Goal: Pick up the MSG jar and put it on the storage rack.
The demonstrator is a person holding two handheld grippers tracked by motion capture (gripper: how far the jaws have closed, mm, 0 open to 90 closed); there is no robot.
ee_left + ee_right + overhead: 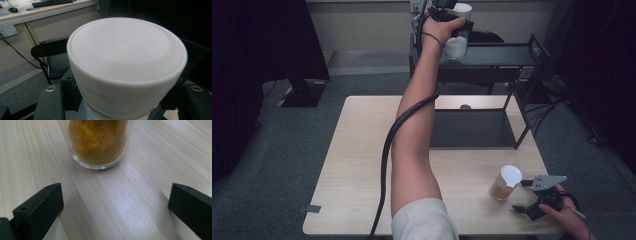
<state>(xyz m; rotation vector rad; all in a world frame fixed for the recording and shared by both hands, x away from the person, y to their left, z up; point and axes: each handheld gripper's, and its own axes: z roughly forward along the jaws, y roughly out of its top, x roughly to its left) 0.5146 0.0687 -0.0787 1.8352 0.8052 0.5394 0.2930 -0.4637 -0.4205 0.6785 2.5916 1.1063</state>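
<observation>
The pale wooden table (362,165) runs past the bottom of the high view, and the black two-tier metal shelf rack (492,55) at its far end loses its right side in shadow; the person's long left arm crosses much of the tabletop. The white-lidded clear jar of white powder (125,65) hangs over the rack's top shelf, its base cut off in the left gripper view; the left gripper (452,30) is clamped round its body. Near the table's front right stands the white-lidded glass jar of yellow-brown powder (506,183), upright; the right gripper (115,207) sits just before it, jaws spread wide, touching nothing.
</observation>
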